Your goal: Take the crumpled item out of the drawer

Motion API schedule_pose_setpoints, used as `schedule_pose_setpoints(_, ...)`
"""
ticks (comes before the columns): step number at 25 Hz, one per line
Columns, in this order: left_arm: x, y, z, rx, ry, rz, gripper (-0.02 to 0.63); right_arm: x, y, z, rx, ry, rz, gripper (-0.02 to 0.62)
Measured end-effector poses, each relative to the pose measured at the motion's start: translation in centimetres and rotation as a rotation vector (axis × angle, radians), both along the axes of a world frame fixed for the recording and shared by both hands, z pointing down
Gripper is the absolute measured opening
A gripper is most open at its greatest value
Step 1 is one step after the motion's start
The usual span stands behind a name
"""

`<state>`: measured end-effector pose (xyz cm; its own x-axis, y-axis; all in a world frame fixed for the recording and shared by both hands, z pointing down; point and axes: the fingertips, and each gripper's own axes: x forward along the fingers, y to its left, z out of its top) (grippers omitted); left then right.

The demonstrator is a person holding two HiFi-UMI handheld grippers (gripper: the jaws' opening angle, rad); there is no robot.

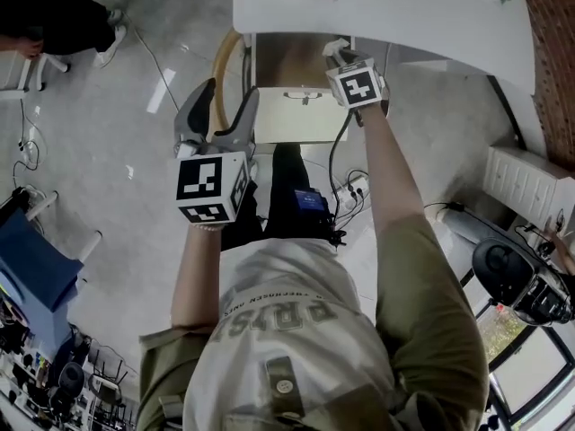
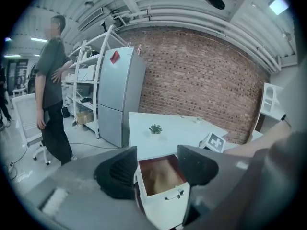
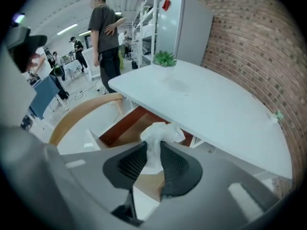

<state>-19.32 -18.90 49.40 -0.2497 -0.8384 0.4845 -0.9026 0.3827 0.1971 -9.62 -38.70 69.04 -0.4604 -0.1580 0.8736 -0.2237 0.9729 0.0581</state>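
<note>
The right gripper (image 3: 154,153) is pinched tight on the white crumpled item (image 3: 162,132), holding it over the open drawer (image 3: 125,128) near the desk (image 3: 206,104) edge, apparently to draw it clear, while the left gripper (image 2: 157,163) hangs aside, jaws apart and empty, leaving room.

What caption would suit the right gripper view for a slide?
Right gripper holding crumpled white paper between its fingers over the open drawer.

A workshop-like lab: brick wall (image 2: 201,80), open metal shelving (image 2: 88,66), a grey fridge (image 2: 117,99), cables (image 1: 352,189) across the floor (image 1: 108,151).
</note>
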Motion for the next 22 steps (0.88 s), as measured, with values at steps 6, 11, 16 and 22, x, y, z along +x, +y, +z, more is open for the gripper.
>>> schedule_pose_setpoints(6, -0.8, 4.7, -4.2, 0.067, -0.039, 0.004, 0.276, 0.5, 3.5, -7.7, 0.065, -0.160, 0.109, 0.091)
schedule_pose_setpoints(11, 0.1, 4.8, -7.3, 0.131, -0.075, 0.050, 0.276, 2.3, 3.6, -14.3, 0.144, -0.298, 0.208, 0.091)
schedule_pose_setpoints(16, 1.5, 4.4, -9.6, 0.180, -0.094, 0.103, 0.276, 4.2, 5.2, -19.9, 0.203, -0.425, 0.277, 0.091)
schedule_pose_setpoints(22, 3.2, 3.8, -12.3, 0.235, -0.122, 0.167, 0.276, 6.3, 8.2, -27.2, 0.270, -0.607, 0.344, 0.091)
